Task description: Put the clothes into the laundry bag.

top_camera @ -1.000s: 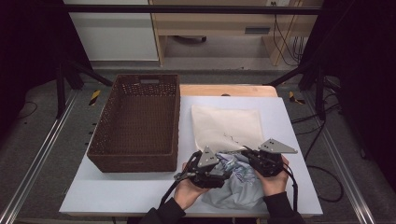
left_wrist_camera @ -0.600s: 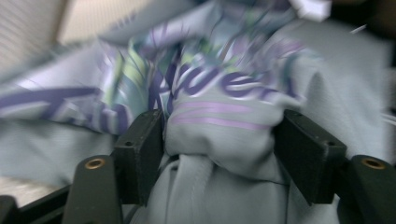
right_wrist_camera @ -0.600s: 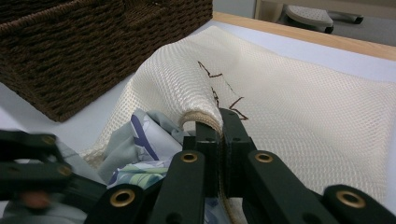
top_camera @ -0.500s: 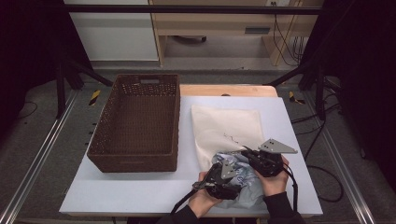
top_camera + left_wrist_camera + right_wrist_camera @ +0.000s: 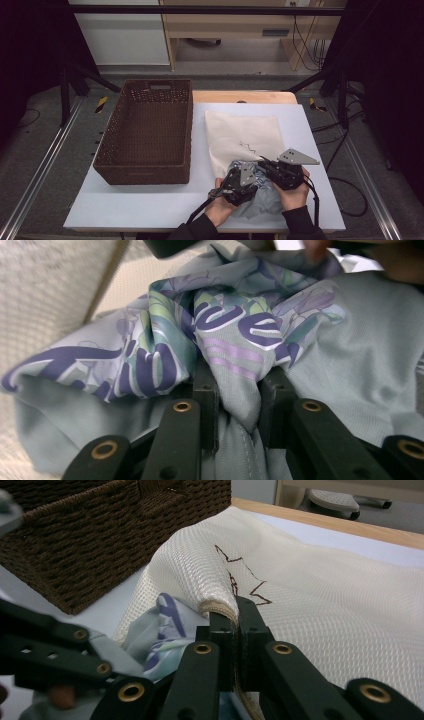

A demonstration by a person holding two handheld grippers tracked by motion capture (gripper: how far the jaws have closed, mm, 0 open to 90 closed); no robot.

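A cream mesh bag [image 5: 245, 135] lies flat on the white table, its near opening toward the person. A pale grey-blue garment [image 5: 262, 202] with purple lettering is bunched at that opening. My left gripper [image 5: 239, 181] is shut on a fold of the garment [image 5: 235, 345], the cloth pinched between its jaws. My right gripper [image 5: 272, 167] is shut on the bag's rim [image 5: 220, 607], holding the edge lifted above the garment [image 5: 162, 625]. The two grippers sit close together near the table's front edge.
A dark brown wicker basket [image 5: 145, 131] stands empty on the left half of the table, right beside the bag [image 5: 325, 610]. A wooden strip [image 5: 245, 96] runs along the table's far edge. Bare white tabletop [image 5: 150, 205] lies in front of the basket.
My left gripper moved right from beside the garment and in under the bag's opening, pushing the garment. The right gripper stayed holding the bag's rim.
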